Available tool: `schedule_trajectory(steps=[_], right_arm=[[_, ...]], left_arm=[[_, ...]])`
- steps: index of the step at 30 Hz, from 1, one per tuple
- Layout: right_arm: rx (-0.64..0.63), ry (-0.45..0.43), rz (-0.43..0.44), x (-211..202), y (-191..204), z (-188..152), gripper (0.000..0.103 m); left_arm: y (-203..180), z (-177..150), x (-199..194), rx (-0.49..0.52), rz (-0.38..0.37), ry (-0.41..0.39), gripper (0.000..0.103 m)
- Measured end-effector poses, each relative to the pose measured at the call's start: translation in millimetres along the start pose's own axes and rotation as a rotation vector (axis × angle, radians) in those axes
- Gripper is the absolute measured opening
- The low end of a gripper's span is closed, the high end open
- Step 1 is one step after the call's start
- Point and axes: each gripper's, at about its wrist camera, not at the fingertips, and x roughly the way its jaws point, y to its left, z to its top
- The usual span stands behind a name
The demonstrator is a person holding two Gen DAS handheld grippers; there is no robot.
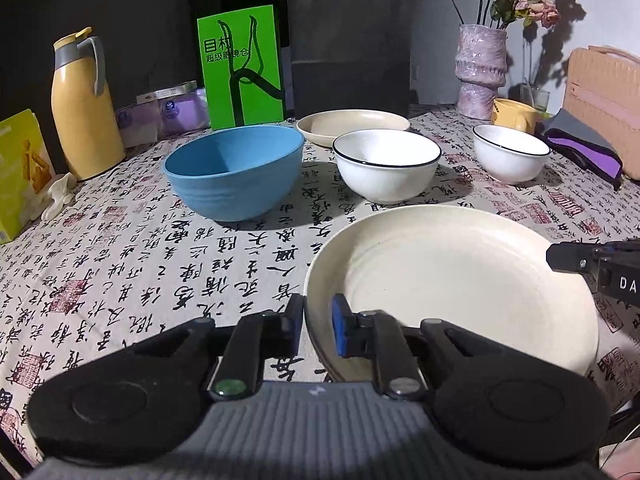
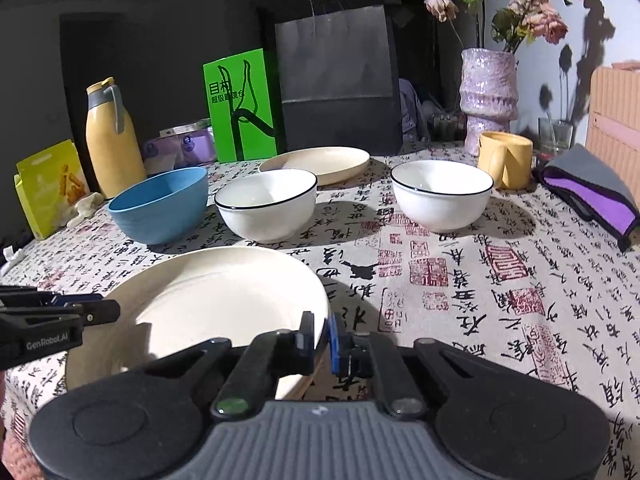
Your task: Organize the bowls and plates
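A large cream plate (image 1: 452, 280) (image 2: 208, 300) lies nearest on the patterned tablecloth. My left gripper (image 1: 318, 322) is shut on its left rim, one pad outside and the blue pad inside. My right gripper (image 2: 322, 340) is shut on the opposite rim. Each gripper shows at the edge of the other's view: the right gripper (image 1: 560, 259) and the left gripper (image 2: 108, 310). Whether the plate is off the cloth I cannot tell. Behind it stand a blue bowl (image 1: 234, 168) (image 2: 160, 204), two black-rimmed white bowls (image 1: 386, 164) (image 1: 510, 152), and a second cream plate (image 1: 352, 124).
Along the back edge stand a yellow thermos (image 1: 84, 108), a green box (image 1: 242, 68), a black paper bag (image 1: 348, 44), a pink vase (image 1: 480, 68) and a yellow mug (image 1: 514, 114). A purple cloth (image 2: 592, 192) lies at the right, a yellow box (image 1: 20, 168) at the left.
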Motion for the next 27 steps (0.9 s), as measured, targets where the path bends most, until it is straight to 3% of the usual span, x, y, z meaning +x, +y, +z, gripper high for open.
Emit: schedule_trajectory(steps=[10,27], right_arm=[[-0.094,-0.074,-0.036,-3,12,-9,0.007],[-0.069,-0.044,-0.039,-3,11,-4,0.006]], left_arm=[[-8,-6,-2,0.051,0.045,-0.074,0.016],[-6,-6,0,0.039,0.021,-0.029,0.016]])
